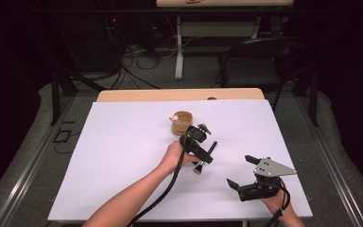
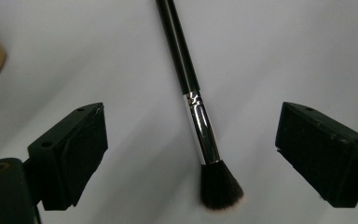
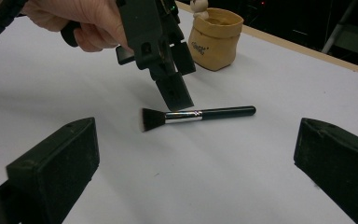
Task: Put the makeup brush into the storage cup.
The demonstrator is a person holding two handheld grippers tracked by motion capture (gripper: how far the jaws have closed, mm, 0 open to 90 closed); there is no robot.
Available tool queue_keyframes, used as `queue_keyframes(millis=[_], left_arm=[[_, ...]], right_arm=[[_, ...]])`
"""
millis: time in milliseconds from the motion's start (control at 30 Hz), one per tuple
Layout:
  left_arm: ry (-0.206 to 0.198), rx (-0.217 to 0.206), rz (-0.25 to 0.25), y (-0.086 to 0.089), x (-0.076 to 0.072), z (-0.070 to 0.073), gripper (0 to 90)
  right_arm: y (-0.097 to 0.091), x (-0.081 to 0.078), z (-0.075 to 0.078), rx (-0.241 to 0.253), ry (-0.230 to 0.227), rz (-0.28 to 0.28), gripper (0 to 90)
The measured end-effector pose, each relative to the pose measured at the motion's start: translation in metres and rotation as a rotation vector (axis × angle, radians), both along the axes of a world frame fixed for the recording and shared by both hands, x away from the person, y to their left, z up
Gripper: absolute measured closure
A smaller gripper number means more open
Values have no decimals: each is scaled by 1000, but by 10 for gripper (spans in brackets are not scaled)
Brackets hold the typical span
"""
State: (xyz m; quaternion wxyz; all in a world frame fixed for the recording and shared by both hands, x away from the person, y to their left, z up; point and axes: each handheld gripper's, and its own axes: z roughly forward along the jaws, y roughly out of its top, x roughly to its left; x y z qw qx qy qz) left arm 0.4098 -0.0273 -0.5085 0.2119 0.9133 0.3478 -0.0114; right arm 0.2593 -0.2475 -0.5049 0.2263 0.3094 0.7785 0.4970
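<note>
1. Your left gripper [image 1: 199,150] hangs just above the makeup brush [image 2: 198,114], near the middle of the white table [image 1: 123,156]. In the left gripper view the brush lies between the two jaws, which stand wide apart. Neither pad touches it, so nothing is held yet

2. The long axis of the brush is the important thing. In the left gripper view the handle runs up toward 12 o'clock, a little to 11, and the bristles point to 6 o'clock. The jaws stand at 9 and 3 o'clock, so they would close across the handle, near the silver ferrule. I judge this is a good line for a pinch

3. Your right gripper [image 1: 246,172] rests near the table edge, at about 4 o'clock from the brush in the high view and well apart from it. Its jaws are open and empty. The left hand is clearly the nearer one

4. The right gripper view shows the brush [image 3: 196,115] from the side, flat on the table, with the left jaw tips just above the ferrule. There you also see the tan cup [image 3: 215,38] behind, at 1 o'clock, apart from the brush
</note>
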Motion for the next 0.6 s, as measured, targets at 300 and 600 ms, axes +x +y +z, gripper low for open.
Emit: queue_keyframes(millis=[300,600], left_arm=[[39,35,11,-7,4,-4,353],[58,27,-2,-12,2,-11,555]], right_arm=[[0,0,0,-4,2,0,0],[1,-1,0,-6,2,7,0]])
